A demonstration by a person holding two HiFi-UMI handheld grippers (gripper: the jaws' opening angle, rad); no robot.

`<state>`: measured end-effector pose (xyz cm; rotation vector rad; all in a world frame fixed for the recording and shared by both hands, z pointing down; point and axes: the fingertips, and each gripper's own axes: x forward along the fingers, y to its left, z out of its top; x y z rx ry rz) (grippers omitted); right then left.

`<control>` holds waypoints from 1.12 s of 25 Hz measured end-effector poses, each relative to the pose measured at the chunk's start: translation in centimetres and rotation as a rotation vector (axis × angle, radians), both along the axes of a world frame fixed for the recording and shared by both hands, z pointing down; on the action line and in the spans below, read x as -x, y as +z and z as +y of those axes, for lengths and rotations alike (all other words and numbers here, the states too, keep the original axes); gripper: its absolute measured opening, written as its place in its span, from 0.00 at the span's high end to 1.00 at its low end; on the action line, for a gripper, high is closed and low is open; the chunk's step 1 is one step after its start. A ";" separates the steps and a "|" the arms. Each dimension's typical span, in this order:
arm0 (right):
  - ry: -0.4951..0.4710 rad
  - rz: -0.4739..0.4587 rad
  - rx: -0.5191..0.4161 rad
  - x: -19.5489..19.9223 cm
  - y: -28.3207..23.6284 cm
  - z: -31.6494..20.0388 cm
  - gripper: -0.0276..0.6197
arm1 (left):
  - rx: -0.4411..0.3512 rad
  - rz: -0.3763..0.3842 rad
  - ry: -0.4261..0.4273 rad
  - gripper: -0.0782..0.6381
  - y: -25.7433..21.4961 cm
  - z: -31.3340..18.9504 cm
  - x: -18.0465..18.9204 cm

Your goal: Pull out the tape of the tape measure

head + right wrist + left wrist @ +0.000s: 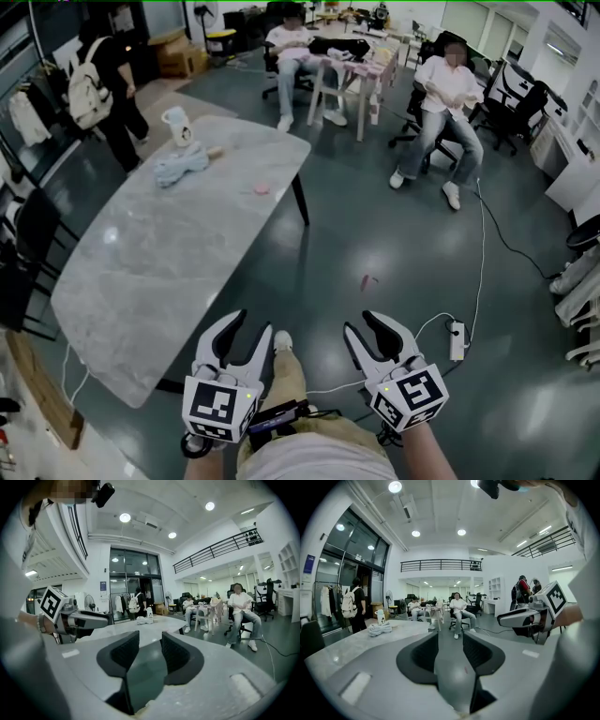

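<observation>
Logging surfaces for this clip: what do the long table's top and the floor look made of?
Table top: pale grey with faint veining and a soft sheen, likely marble or a marble-look slab. Floor: dark, seamless and glossy, with light reflections, probably polished or coated concrete.

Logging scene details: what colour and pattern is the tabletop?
The table is light grey with marble-like veining, clearest in the head view.
</observation>
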<state>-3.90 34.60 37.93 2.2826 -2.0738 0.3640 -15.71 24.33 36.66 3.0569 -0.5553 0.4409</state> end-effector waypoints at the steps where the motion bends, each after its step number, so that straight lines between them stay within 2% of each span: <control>1: 0.002 0.004 0.002 -0.4 0.0 -0.6 0.73 | 0.000 0.003 0.003 0.66 0.1 -0.7 -0.5; 11: 0.028 0.005 0.030 -4.2 -0.3 -7.0 0.73 | 0.015 0.015 0.018 0.65 -0.2 -8.1 -4.9; 28: 0.003 -0.001 0.057 -10.1 -2.1 -20.6 0.73 | 0.013 0.004 0.026 0.64 -1.5 -21.0 -10.9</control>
